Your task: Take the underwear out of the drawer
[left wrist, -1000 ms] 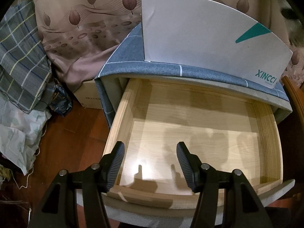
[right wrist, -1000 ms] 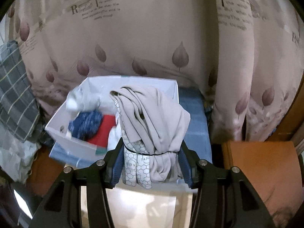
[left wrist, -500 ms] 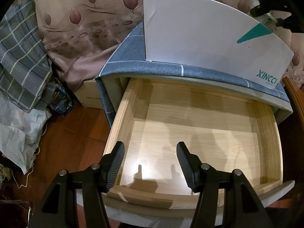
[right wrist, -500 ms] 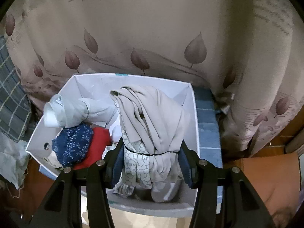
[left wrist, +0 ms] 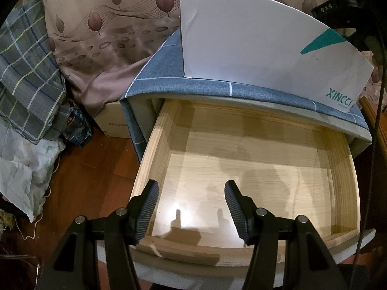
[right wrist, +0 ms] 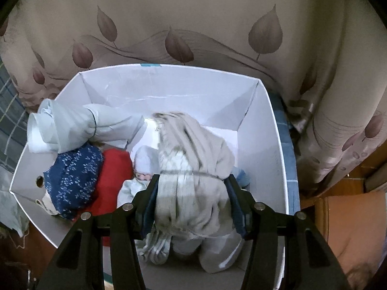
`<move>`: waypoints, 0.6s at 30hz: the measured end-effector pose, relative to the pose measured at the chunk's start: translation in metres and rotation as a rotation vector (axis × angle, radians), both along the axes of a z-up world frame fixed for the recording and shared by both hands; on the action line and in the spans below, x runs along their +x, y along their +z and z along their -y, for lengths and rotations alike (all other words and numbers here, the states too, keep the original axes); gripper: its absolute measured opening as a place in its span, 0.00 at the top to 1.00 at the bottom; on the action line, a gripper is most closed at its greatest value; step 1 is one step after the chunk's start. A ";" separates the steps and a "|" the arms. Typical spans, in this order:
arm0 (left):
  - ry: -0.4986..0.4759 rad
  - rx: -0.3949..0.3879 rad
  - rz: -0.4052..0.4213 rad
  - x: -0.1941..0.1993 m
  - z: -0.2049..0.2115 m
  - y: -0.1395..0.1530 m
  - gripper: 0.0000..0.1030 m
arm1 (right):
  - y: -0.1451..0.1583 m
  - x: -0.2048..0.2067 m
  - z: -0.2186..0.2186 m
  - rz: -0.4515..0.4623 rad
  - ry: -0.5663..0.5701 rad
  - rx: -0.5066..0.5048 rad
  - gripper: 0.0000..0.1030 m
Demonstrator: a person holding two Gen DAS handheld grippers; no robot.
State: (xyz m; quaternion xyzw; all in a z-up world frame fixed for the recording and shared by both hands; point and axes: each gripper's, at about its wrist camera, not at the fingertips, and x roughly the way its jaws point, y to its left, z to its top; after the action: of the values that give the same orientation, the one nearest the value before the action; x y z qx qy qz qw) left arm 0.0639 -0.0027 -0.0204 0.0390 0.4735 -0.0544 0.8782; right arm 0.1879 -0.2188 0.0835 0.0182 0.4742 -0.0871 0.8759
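The right gripper has a rolled beige underwear bundle, bound by a thin band, clamped between its pads above a white box; the bundle is blurred. Inside the box to the left lie a dark blue speckled roll, a red piece and a pale grey roll. The left gripper, jaws apart and holding nothing, hangs over the near edge of the wooden drawer, pulled out below the box. A leaf-patterned curtain hangs behind.
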 end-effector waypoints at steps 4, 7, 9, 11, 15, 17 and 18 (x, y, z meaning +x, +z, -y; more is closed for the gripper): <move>0.002 -0.001 -0.001 0.001 0.001 0.000 0.43 | 0.000 -0.001 -0.001 0.007 0.000 -0.010 0.43; 0.000 0.000 -0.001 0.001 0.000 0.000 0.43 | 0.003 -0.004 -0.002 0.023 0.005 -0.008 0.32; -0.001 0.001 0.001 0.001 0.000 0.000 0.43 | 0.009 -0.009 -0.005 0.044 0.009 -0.018 0.28; -0.003 0.003 0.002 0.002 0.000 0.001 0.43 | 0.015 -0.015 -0.006 0.063 0.011 -0.011 0.25; -0.005 0.003 0.003 0.002 0.000 0.001 0.43 | 0.037 -0.040 -0.009 0.120 0.022 0.007 0.14; -0.004 0.006 0.006 0.002 0.000 0.002 0.43 | 0.046 -0.057 -0.012 0.144 0.032 0.009 0.09; -0.008 0.002 0.005 0.002 0.001 0.002 0.43 | 0.051 -0.068 -0.013 0.155 0.036 0.008 0.07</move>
State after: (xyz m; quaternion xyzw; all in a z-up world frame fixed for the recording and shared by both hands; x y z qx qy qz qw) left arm 0.0659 -0.0033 -0.0188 0.0420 0.4714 -0.0576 0.8791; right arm 0.1202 -0.2058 0.1341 0.0197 0.4056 -0.0677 0.9113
